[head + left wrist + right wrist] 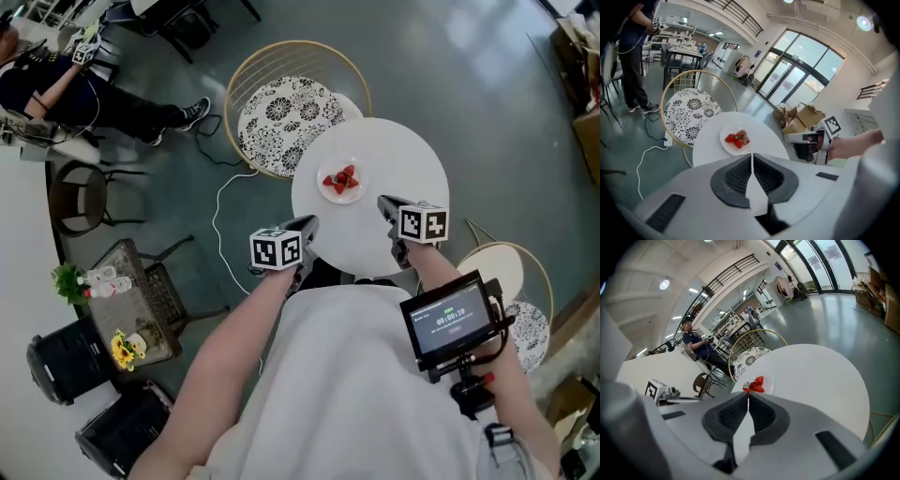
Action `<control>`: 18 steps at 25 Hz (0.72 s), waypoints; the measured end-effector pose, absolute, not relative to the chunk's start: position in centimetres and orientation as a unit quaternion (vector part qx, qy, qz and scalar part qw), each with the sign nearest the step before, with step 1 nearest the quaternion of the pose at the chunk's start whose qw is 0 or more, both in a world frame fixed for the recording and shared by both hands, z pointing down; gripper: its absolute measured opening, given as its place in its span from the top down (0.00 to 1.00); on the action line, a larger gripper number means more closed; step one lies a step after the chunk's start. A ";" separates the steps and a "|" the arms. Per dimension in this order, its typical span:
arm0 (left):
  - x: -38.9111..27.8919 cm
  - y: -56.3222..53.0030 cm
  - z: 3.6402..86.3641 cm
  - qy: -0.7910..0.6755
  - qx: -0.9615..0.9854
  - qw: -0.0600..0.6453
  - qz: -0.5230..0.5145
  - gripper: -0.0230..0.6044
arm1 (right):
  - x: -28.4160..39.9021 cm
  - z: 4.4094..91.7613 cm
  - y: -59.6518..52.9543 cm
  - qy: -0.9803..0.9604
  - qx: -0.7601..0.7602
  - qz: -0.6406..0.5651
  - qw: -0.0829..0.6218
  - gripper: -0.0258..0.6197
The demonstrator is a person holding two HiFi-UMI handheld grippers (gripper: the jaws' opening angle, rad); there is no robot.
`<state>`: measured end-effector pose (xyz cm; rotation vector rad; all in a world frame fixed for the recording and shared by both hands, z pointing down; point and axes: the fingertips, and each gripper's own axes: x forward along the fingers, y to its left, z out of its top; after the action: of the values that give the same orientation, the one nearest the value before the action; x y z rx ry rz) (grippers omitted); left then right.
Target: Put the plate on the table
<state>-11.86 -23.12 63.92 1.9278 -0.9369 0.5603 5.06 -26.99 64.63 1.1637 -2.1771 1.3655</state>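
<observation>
A small white plate (340, 182) with red strawberries (341, 177) rests on the round white table (412, 159), left of its middle. The same plate (737, 139) shows in the left gripper view, and the plate (759, 384) sits just past the jaws in the right gripper view. My left gripper (307, 232) hangs at the table's near left edge, jaws pressed together and empty. My right gripper (388, 210) is over the table's near edge, right of the plate, also shut with nothing in it. Neither gripper touches the plate.
A round chair with a black-and-white patterned cushion (286, 113) stands behind the table at left. A second chair (514, 281) is at the right. A white cable (221, 202) trails on the floor. A seated person (84, 89) is far left. A small side table with flowers (141, 314) stands lower left.
</observation>
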 end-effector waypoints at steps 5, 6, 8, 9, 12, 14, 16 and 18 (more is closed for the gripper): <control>-11.6 -20.8 61.6 -0.386 0.793 0.424 0.205 0.94 | 5.1 62.6 -26.0 -0.783 0.382 0.474 0.131 0.94; -11.6 -20.4 61.1 -0.390 0.794 0.421 0.197 0.94 | 5.2 62.1 -25.6 -0.787 0.376 0.473 0.127 0.94; -11.4 -19.8 60.1 -0.396 0.799 0.414 0.181 0.96 | 5.4 61.3 -24.8 -0.793 0.366 0.472 0.119 0.94; -11.2 -19.6 59.6 -0.398 0.802 0.410 0.173 0.96 | 5.6 61.0 -24.4 -0.796 0.362 0.472 0.114 0.94; -10.5 -19.2 58.3 -0.398 0.816 0.394 0.145 0.96 | 6.2 60.3 -23.4 -0.801 0.353 0.474 0.093 0.95; -10.1 -18.4 56.9 -0.393 0.829 0.379 0.123 0.96 | 6.2 59.2 -22.3 -0.807 0.350 0.470 0.081 0.95; -10.0 -17.3 55.1 -0.387 0.843 0.359 0.106 0.96 | 5.8 57.6 -20.6 -0.817 0.345 0.455 0.076 0.95; -10.1 -16.6 53.7 -0.384 0.854 0.338 0.096 0.96 | 5.1 56.2 -19.6 -0.830 0.340 0.436 0.075 0.95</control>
<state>-10.07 -16.56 53.72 2.2237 -1.0007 0.2507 5.06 -19.56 56.23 1.0201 -2.4885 1.3085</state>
